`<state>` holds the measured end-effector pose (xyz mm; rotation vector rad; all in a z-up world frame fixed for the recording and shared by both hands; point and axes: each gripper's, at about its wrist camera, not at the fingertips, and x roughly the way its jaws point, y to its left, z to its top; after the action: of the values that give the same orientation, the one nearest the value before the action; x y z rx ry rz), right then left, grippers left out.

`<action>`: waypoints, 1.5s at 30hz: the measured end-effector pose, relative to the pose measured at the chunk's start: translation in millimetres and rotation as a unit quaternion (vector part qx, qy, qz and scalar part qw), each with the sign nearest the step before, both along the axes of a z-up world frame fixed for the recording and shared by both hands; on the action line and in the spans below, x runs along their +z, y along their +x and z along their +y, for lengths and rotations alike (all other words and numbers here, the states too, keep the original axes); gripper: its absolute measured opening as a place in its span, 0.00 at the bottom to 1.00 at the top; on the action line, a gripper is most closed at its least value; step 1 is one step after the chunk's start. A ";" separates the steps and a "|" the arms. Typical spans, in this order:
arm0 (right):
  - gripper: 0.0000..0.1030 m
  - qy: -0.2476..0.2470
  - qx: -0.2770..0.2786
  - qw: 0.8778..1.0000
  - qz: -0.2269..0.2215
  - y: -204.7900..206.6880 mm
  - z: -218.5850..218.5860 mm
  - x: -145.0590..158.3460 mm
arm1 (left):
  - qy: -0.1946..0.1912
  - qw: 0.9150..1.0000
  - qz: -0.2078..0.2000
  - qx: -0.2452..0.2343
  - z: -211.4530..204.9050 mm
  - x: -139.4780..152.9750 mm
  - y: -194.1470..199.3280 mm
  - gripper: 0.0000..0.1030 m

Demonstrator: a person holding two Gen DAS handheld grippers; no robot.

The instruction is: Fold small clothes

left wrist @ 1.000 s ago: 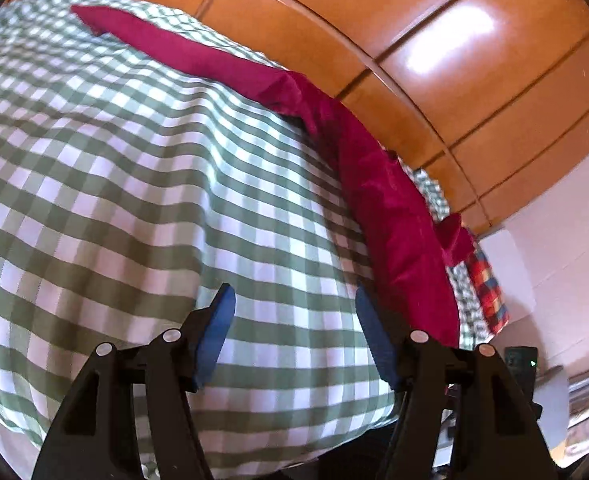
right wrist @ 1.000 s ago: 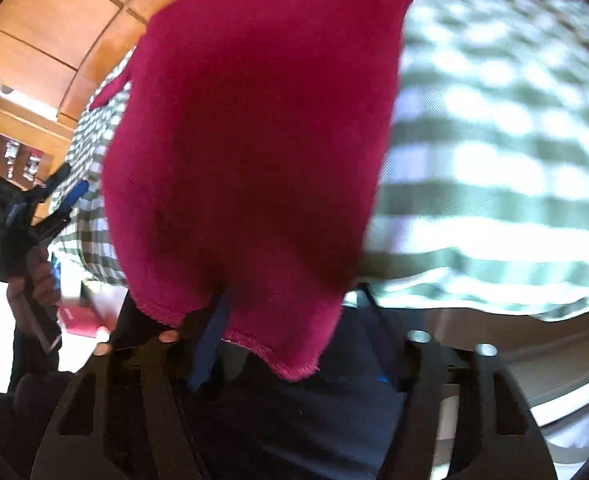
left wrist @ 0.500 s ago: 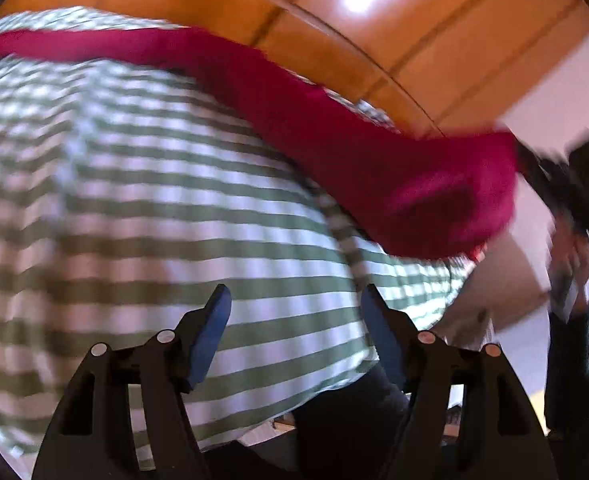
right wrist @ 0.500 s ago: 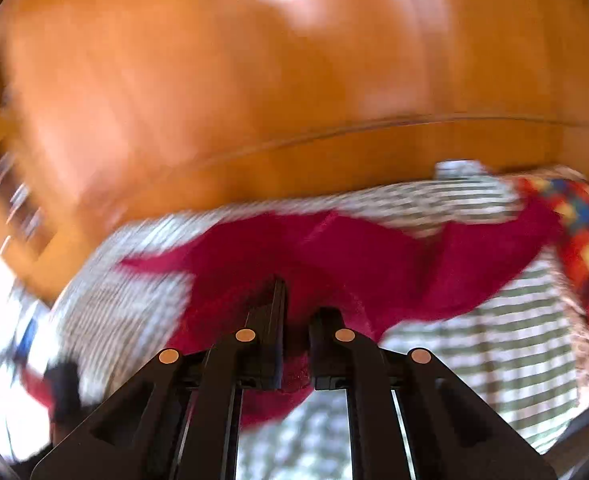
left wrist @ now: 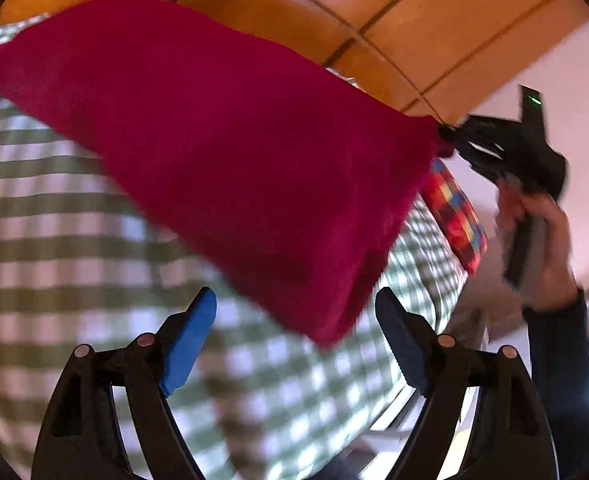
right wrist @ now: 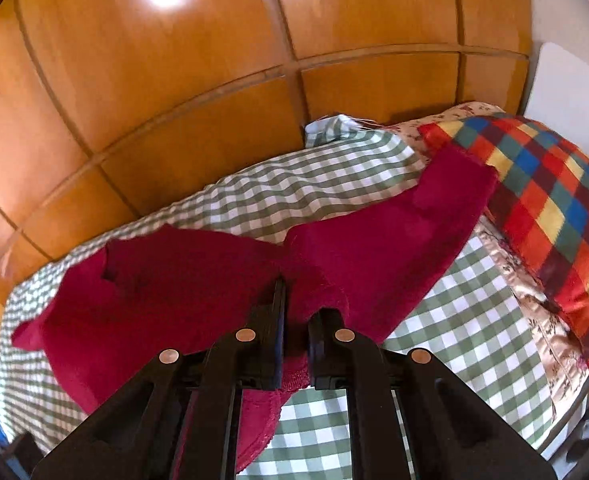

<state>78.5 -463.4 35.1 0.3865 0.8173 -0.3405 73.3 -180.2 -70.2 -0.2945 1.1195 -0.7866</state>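
A crimson red garment (left wrist: pixel 234 152) hangs lifted above the green-and-white checked bed (left wrist: pixel 54 264). In the left wrist view my right gripper (left wrist: pixel 450 140) holds its corner at the right. My left gripper (left wrist: pixel 294 328) is open and empty, its blue pads just under the garment's lower hanging edge. In the right wrist view my right gripper (right wrist: pixel 296 320) is shut on a hemmed edge of the red garment (right wrist: pixel 182 292), which spreads left and right over the bed (right wrist: pixel 454 320).
A multicoloured checked pillow (right wrist: pixel 546 200) lies at the bed's right end, also seen in the left wrist view (left wrist: pixel 454 216). Wooden wardrobe panels (right wrist: pixel 214 60) stand behind the bed. A white wall (left wrist: pixel 554 80) is to the right.
The right gripper closed on the garment's edge and lifted it off the bed. The garment now hangs over the left gripper, which stayed open and swung right.
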 end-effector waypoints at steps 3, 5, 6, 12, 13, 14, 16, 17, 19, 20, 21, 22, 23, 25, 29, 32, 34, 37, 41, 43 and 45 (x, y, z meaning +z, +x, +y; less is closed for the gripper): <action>0.07 -0.011 0.021 1.000 0.003 -2.0 7.0 -1.6 | 0.025 1.000 0.013 0.008 -19.3 -13.1 10.7 0.29; 0.07 -0.022 0.033 0.999 0.014 -5.3 12.7 -1.9 | 0.028 1.000 0.005 0.006 -22.5 -15.6 11.1 0.10; 0.07 -0.031 0.042 0.998 0.017 -9.1 17.1 -1.4 | 0.024 1.000 -0.002 0.005 -20.3 -14.4 9.5 0.08; 0.07 -0.044 0.098 0.994 0.012 -40.3 50.3 18.0 | 0.025 0.997 -0.064 -0.025 23.2 29.4 -9.4 0.08; 0.07 -0.040 0.110 0.993 0.007 -47.3 59.0 23.6 | 0.023 0.997 -0.074 -0.030 40.0 41.4 -13.4 0.08; 0.07 -0.029 0.125 0.992 0.001 -55.5 68.8 28.7 | 0.020 0.996 -0.084 -0.036 57.9 53.3 -17.9 0.08; 0.07 -0.004 0.155 0.988 -0.001 -67.4 89.0 32.5 | 0.023 0.993 -0.105 -0.040 92.7 75.3 -28.4 0.08; 0.07 0.001 0.174 0.985 0.003 -74.6 100.7 31.8 | 0.025 0.992 -0.114 -0.040 109.2 84.5 -32.9 0.08; 0.07 0.013 0.226 0.974 0.019 -92.3 133.1 24.7 | 0.039 0.991 -0.124 -0.041 147.8 101.8 -42.9 0.07; 0.07 0.022 0.242 0.970 0.027 -97.0 143.1 20.8 | 0.050 0.989 -0.129 -0.040 159.4 106.2 -48.7 0.07; 0.07 0.032 0.276 0.960 0.044 -107.1 162.8 10.7 | 0.074 0.987 -0.134 -0.043 176.0 110.0 -57.0 0.07; 0.07 0.036 0.294 0.954 0.055 -112.5 173.8 3.5 | 0.091 0.985 -0.137 -0.044 181.3 109.0 -63.8 0.08; 0.07 0.053 0.322 0.942 0.083 -121.7 191.7 -13.7 | 0.114 0.983 -0.134 -0.047 191.6 104.6 -72.8 0.08; 0.07 0.064 0.358 0.922 0.134 -135.2 217.7 -44.2 | 0.142 0.981 -0.117 -0.051 200.8 91.7 -86.6 0.08; 0.07 0.058 0.390 0.896 0.204 -154.6 249.0 -92.1 | 0.154 0.983 -0.077 -0.055 221.9 63.0 -111.4 0.15; 0.09 0.051 0.390 0.891 0.226 -161.2 252.6 -108.8 | 0.117 0.992 -0.037 -0.033 248.5 49.1 -120.5 0.42; 0.21 0.073 0.385 0.890 0.232 -161.1 244.5 -111.4 | 0.103 0.994 -0.042 0.005 256.7 49.6 -124.2 0.57; 0.49 0.089 0.371 0.898 0.220 -160.3 229.9 -101.6 | 0.056 0.996 -0.040 0.057 275.6 51.1 -112.1 0.60; 0.49 0.086 0.330 0.924 0.172 -151.2 201.5 -78.2 | 0.011 0.995 -0.051 0.082 276.9 48.7 -86.2 0.60; 0.49 0.077 0.299 0.939 0.153 -142.3 188.0 -72.5 | -0.004 0.995 -0.051 0.080 263.6 45.8 -71.7 0.60; 0.49 0.099 0.267 0.950 0.129 -133.8 168.3 -69.0 | -0.013 0.996 -0.049 0.077 246.8 39.0 -56.2 0.61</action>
<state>-55.3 -295.0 -33.9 0.2951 1.1808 0.2034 17.1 66.6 -31.2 -0.3567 0.9828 -0.6724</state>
